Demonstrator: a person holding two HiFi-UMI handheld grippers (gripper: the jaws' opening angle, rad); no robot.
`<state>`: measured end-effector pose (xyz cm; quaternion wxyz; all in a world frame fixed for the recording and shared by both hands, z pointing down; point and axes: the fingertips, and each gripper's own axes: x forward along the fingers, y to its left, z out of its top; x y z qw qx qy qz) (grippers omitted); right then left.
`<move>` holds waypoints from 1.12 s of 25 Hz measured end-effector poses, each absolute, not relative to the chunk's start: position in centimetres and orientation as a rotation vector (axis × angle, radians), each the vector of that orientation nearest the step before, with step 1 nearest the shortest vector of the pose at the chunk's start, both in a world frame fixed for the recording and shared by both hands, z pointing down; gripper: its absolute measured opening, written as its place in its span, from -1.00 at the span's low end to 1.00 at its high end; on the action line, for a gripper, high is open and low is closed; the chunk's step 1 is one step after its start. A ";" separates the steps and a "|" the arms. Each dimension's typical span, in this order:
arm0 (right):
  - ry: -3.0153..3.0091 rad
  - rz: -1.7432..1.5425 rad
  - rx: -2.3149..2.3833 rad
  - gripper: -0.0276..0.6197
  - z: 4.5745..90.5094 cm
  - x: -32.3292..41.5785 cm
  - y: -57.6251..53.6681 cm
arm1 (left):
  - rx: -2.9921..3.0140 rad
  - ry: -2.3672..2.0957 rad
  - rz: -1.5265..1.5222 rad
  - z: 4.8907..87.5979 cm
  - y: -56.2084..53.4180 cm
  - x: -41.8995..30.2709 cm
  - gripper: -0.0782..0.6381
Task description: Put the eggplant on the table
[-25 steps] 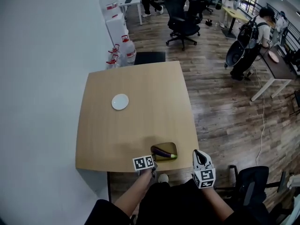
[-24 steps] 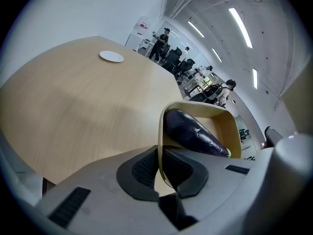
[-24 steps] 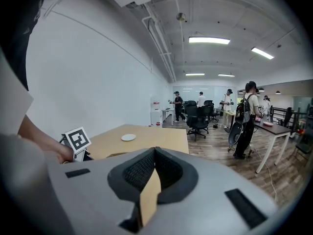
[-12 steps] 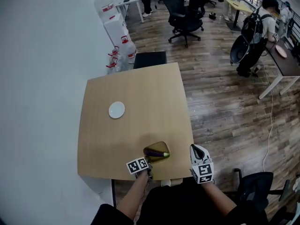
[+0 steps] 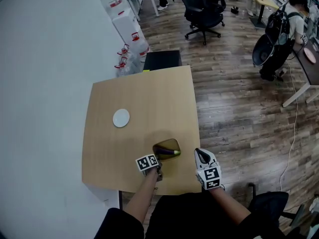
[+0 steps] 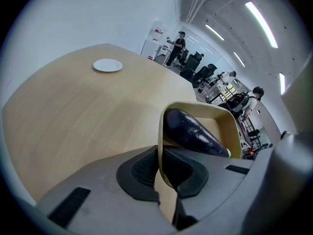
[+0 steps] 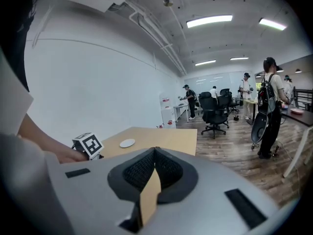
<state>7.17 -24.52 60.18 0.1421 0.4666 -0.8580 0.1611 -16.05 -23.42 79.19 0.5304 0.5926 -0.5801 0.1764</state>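
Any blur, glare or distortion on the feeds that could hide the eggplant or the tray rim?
Head view: sharp, table edges bowed, a soft shadow beside the tray. Left gripper view: strong fisheye with dark corners, eggplant crisp with faint sheen, no glare. Right gripper view: fisheye, bright ceiling lights, eggplant not shown.

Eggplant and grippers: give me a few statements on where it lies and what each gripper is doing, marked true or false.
1. The eggplant lies inside a tan dish. True.
2. The left gripper is open beside the dish. False: it is shut on the dish's rim.
3. The right gripper holds the eggplant. False: its jaws are shut on nothing.
4. A white plate sits on the table, apart from the dish. True.
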 end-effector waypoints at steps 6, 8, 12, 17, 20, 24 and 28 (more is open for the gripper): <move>-2.474 0.573 1.345 -0.73 61.7 9.2 -26.7 | 1.367 -1.418 0.436 80.7 -28.3 -14.8 -0.73; -2.483 0.583 1.322 -0.73 61.8 9.6 -27.6 | 1.361 -1.441 0.451 80.8 -30.2 -14.9 -0.73; -2.506 0.573 1.272 -0.73 62.4 10.6 -28.9 | 1.323 -1.458 0.438 81.6 -33.2 -14.4 -0.73; -2.551 0.570 1.225 -0.73 62.9 11.4 -30.2 | 1.285 -1.483 0.415 82.4 -36.2 -14.5 -0.73; -2.551 0.564 1.216 -0.73 63.7 12.2 -31.3 | 1.256 -1.485 0.428 83.9 -38.4 -14.3 -0.73; -2.573 0.548 1.150 -0.73 64.5 11.6 -32.5 | 1.249 -1.484 0.495 85.6 -40.9 -14.4 -0.73; -2.553 0.551 1.133 -0.73 65.9 11.0 -34.2 | 1.233 -1.484 0.521 87.0 -42.6 -14.1 -0.73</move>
